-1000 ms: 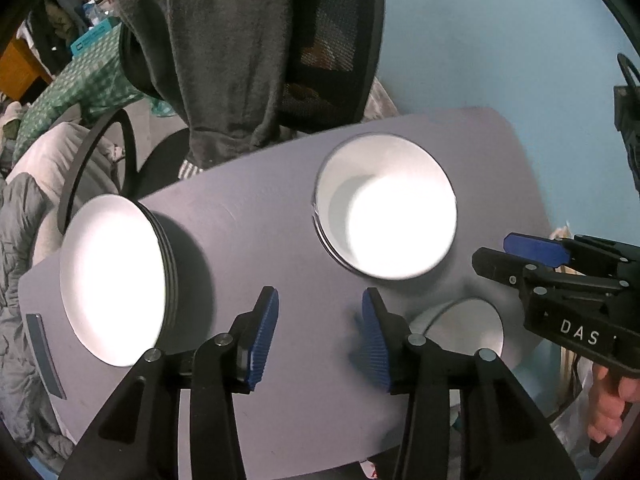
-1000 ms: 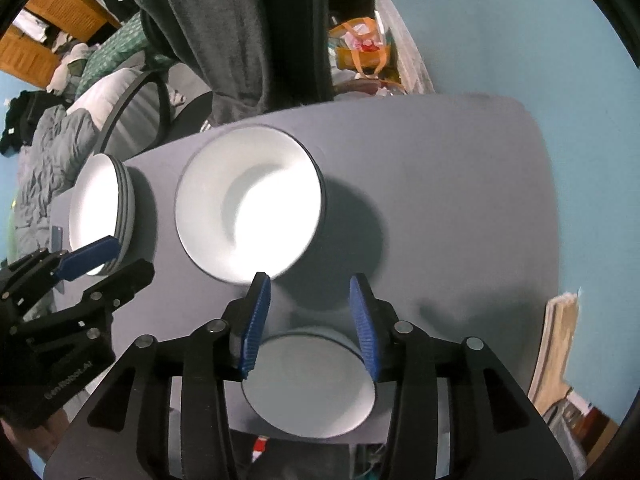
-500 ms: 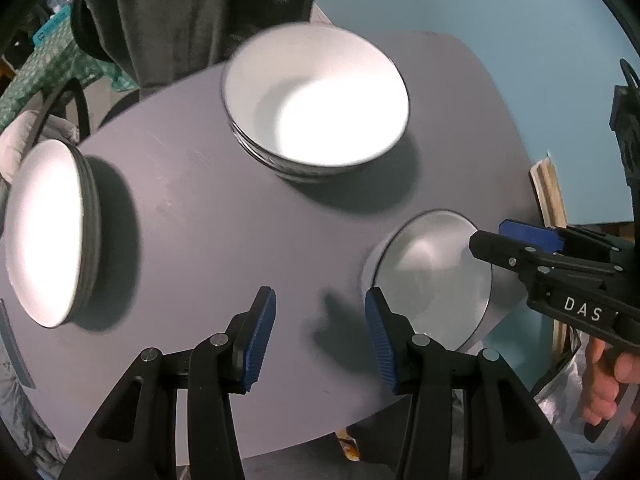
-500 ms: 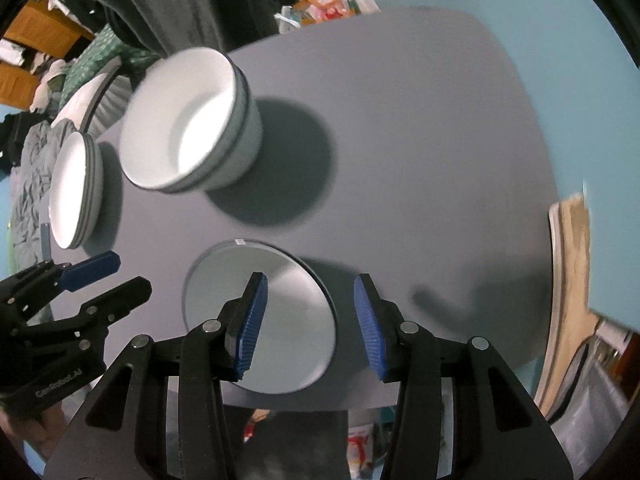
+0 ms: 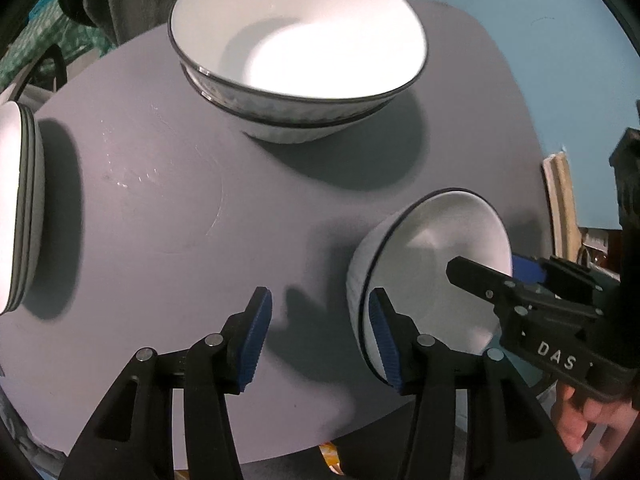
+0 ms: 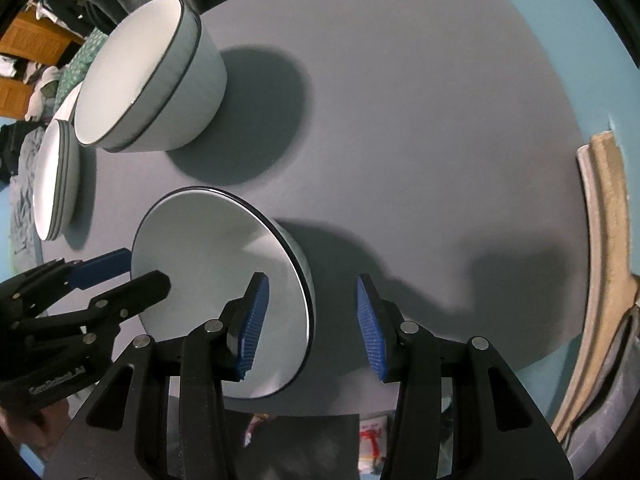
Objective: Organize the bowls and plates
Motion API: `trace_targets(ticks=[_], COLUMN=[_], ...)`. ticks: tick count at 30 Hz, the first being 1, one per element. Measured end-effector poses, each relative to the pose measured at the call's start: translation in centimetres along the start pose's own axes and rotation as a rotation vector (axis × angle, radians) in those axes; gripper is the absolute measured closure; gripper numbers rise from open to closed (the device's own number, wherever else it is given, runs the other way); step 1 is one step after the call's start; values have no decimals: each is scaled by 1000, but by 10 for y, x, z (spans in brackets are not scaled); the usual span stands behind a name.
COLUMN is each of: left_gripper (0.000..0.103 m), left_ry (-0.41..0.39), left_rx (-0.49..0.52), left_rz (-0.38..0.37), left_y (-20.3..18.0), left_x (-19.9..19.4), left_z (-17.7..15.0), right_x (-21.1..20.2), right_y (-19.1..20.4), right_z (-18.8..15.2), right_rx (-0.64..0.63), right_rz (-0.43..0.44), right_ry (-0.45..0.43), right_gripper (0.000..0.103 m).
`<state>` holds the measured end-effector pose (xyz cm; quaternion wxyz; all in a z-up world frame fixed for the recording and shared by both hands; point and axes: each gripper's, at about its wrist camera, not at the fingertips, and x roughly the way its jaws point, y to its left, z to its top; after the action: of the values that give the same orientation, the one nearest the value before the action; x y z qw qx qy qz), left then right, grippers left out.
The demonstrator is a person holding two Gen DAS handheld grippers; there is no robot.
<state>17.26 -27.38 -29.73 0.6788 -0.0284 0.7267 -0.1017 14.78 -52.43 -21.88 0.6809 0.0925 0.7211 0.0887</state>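
- Single small bowl [image 6: 224, 280] sits alone at the near edge of the grey surface [image 6: 420, 120], lying btwn the two claws.
- Right claw [image 6: 308, 320]: part-open, nothing gripped. Its left pad hangs over the bowl's inside, its right pad outside the wall on the right, so the bowl's right rim [image 6: 296, 264] falls in the gap. Pads don't look to be touching the rim yet.
- Left claw [image 5: 320, 336]: jaws opening, about mid-width, empty. Its right pad is just beside or at the bowl's left rim; can't tell if it touches. Its gap mostly hangs over bare surface to the left of the bowl [image 5: 432, 264].
- So the bowl lies right of the left claw's centre line and left of the right claw's; right claw looks better lined up, already straddling a rim.
- Both point steeply down, so a rim pinch from above seems the plan, imo.
- Stacked bowls [image 5: 296, 60] sit farther back, well apart from the single bowl; likely the drop spot.
- Plate stack [image 6: 56, 180] is at far left, near the surface edge, and isn't in play rn.
- Risk: if both claws close on opposite rims unevenly, the bowl may tip toward the near edge.
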Motion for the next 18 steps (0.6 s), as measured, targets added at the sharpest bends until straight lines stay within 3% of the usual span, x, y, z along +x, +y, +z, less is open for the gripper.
trace_targets(ticks=[6,9,11,15,18], left_gripper=[52,52,52,72,76], left_ry=[9,19,33,54,68], left_rx=[-23,-30,-36,-47,-56], left_rz=[-3,-12,-20,-29,-53], left_y=[-1,-7,-9,-10,-9], left_x=[8,15,19,24,28], left_z=[2,1,2,2,2], right_x=[8,11,14,16,15], right_y=[-2,-3,-5,-7,-6], right_z=[5,8,9,12,10], right_rx=[15,10,11,17,16], right_rz=[18,26,28,42,40], right_ry=[5,13,19,22,17], right_gripper=[59,74,78,86,88])
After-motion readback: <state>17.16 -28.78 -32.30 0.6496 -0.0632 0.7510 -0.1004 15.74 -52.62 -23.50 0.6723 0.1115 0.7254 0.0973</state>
